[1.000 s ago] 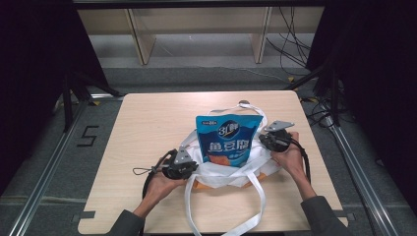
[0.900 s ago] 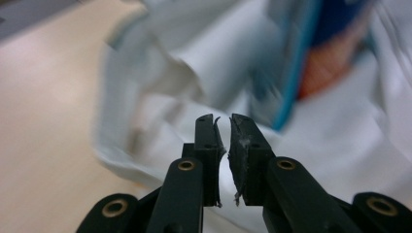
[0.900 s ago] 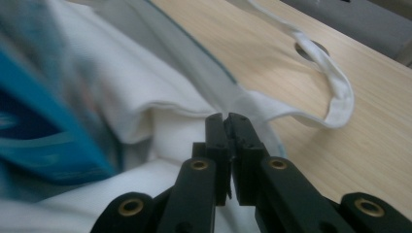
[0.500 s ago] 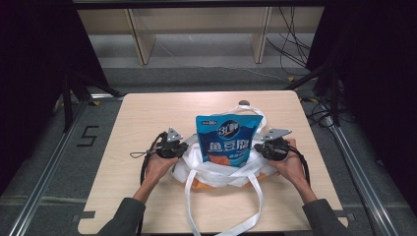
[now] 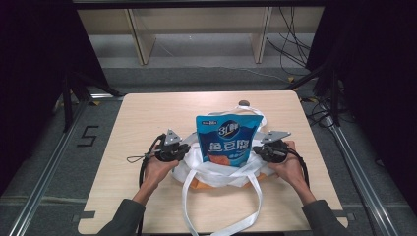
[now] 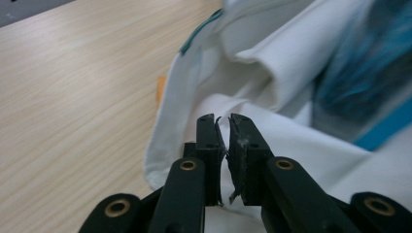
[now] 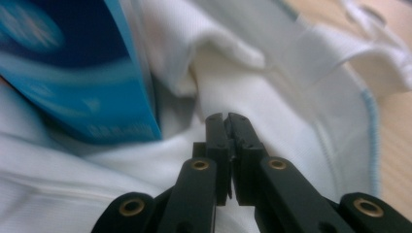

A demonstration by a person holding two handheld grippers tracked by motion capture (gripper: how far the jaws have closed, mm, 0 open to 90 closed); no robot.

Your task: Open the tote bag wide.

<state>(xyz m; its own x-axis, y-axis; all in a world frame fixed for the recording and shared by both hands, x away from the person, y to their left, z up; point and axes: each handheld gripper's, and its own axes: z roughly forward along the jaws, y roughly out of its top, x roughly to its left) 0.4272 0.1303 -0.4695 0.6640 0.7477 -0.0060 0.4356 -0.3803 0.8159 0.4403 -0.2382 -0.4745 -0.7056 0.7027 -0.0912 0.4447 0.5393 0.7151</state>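
Nearest the person, the two long white handles (image 5: pixel 221 206) of the white bag (image 5: pixel 216 172) are trailing in a loop toward the near edge of the counter (image 5: pixel 142 113). Just beyond them the bag is lying slumped between the two tools, and each tool is gripping its cloth. The left tool (image 5: pixel 173 151) is sitting at the bag's left edge; in the left gripper view (image 6: pixel 224 127) its jaws are nearly together with a thin fold of white fabric pinched between them, so it is holding the bag's rim. The right tool (image 5: pixel 269 150) is sitting at the bag's right edge; in the right gripper view (image 7: pixel 227 122) its jaws are pressed close and the cloth is bunching around their tips, so it too is holding the bag. Between the tools, and a little beyond their tips, the blue snack pouch (image 5: pixel 227 139) is standing upright inside the bag's mouth, its top rising above both tools. An orange patch (image 5: pixel 196 183) is peeking out beneath the bag on the side nearer the person. Beyond the pouch a small dark round object (image 5: pixel 243 103) is lying on the counter near its far edge. Compared with a second ago, both tools have moved farther from the person and are now level with the pouch's lower half, while the pouch is standing in much the same spot.
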